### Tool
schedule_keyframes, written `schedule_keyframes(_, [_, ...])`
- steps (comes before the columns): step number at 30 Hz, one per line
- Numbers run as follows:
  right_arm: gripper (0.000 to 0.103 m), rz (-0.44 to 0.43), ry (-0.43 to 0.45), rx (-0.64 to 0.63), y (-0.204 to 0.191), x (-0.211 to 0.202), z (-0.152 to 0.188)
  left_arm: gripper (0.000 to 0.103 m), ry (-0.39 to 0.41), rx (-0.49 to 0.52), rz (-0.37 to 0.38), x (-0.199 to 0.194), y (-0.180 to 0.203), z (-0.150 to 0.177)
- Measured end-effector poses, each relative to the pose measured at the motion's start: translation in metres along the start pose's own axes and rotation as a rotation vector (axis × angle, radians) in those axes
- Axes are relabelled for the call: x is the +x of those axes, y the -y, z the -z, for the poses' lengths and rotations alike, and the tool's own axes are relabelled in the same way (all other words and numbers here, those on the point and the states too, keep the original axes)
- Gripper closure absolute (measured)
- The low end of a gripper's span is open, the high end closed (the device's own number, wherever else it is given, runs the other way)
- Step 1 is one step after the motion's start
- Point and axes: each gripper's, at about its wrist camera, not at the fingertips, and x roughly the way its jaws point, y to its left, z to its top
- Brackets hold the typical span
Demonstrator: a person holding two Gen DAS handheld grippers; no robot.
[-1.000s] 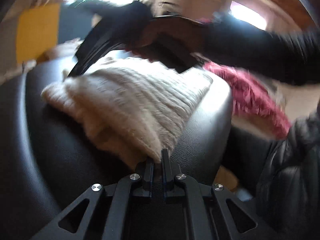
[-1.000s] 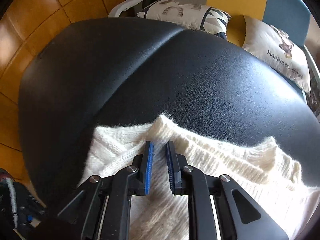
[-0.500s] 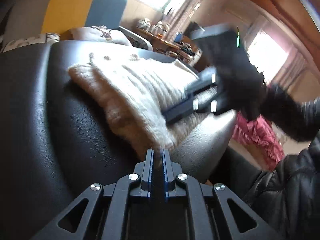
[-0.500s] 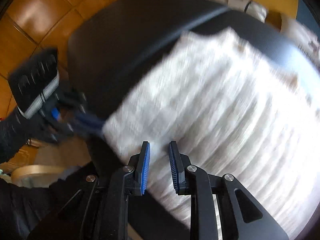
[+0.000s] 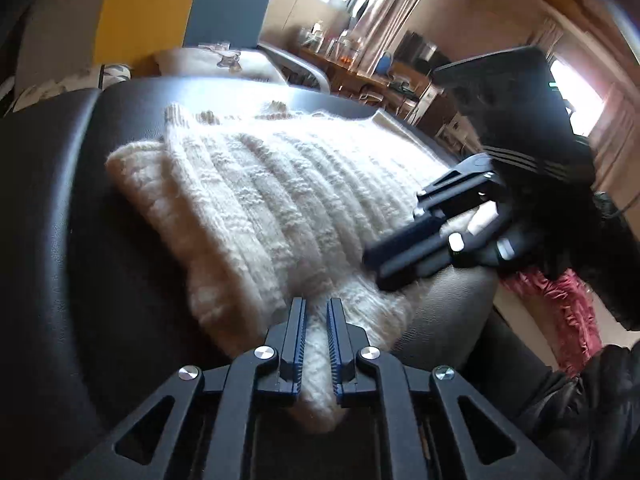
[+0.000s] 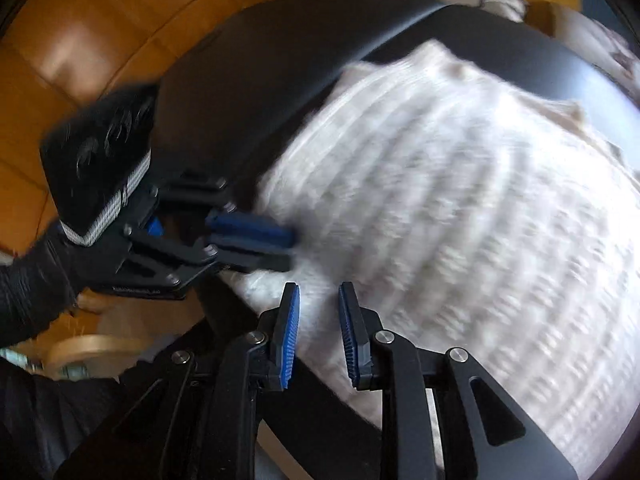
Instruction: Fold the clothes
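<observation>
The cream ribbed knit sweater [image 5: 280,200] lies doubled over on the black leather seat [image 5: 52,240], a thick roll along its left side. In the left wrist view the left gripper [image 5: 316,320] has its blue pads parted around the near corner, not pinching it.

In the right wrist view (blurred) the right gripper [image 6: 318,316] stands open over the near edge, probably placed to catch the hem.
</observation>
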Motion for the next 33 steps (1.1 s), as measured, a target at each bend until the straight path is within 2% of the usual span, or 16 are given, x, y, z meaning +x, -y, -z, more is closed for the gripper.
schedule_keyframes(2, [0.078,0.009,-0.018,0.021,0.01,0.004,0.006,0.093,-0.003,-0.001,0.003,-0.002,0.002,0.0])
schedule_keyframes(4, [0.078,-0.005,0.001,0.031,0.015,0.006,0.01,0.093,-0.002,0.007,0.02,-0.007,0.005,-0.003])
schedule_keyframes(8, [0.079,-0.043,0.065,0.1,0.025,-0.002,0.006,0.093,0.12,0.025,0.041,-0.024,0.011,-0.032])
schedule_keyframes(11, [0.078,0.021,0.141,0.102,0.032,-0.017,-0.006,0.092,0.174,0.009,-0.01,-0.018,0.009,-0.062])
schedule_keyframes(13, [0.078,0.024,0.203,0.167,0.049,-0.028,-0.013,0.092,0.157,-0.034,-0.048,0.0,0.0,-0.078])
schedule_keyframes(14, [0.072,0.032,0.223,0.2,0.058,-0.031,-0.014,0.092,0.137,-0.058,-0.073,0.013,-0.006,-0.083])
schedule_keyframes(16, [0.068,0.081,0.234,0.25,0.077,-0.03,-0.015,0.092,0.068,-0.092,-0.149,0.034,-0.021,-0.079])
schedule_keyframes(17, [0.069,0.071,0.24,0.269,0.083,-0.026,-0.014,0.092,0.033,-0.107,-0.188,0.044,-0.029,-0.076])
schedule_keyframes(20, [0.069,0.052,0.265,0.298,0.087,-0.027,-0.009,0.093,0.07,-0.119,-0.197,0.048,-0.033,-0.075])
schedule_keyframes(25, [0.069,0.041,0.322,0.293,0.067,-0.054,0.01,0.094,0.037,-0.076,-0.272,0.051,-0.033,-0.098])
schedule_keyframes(27, [0.069,0.065,0.348,0.304,0.069,-0.069,0.014,0.094,0.044,-0.081,-0.284,0.044,-0.033,-0.103])
schedule_keyframes(28, [0.068,0.081,0.359,0.314,0.072,-0.076,0.019,0.094,0.048,-0.083,-0.29,0.041,-0.032,-0.106])
schedule_keyframes(30, [0.068,0.082,0.358,0.363,0.081,-0.088,0.051,0.093,0.044,-0.07,-0.297,0.036,-0.031,-0.105])
schedule_keyframes(33, [0.064,0.076,0.301,0.436,0.102,-0.084,0.089,0.093,0.001,-0.03,-0.36,0.047,-0.03,-0.094])
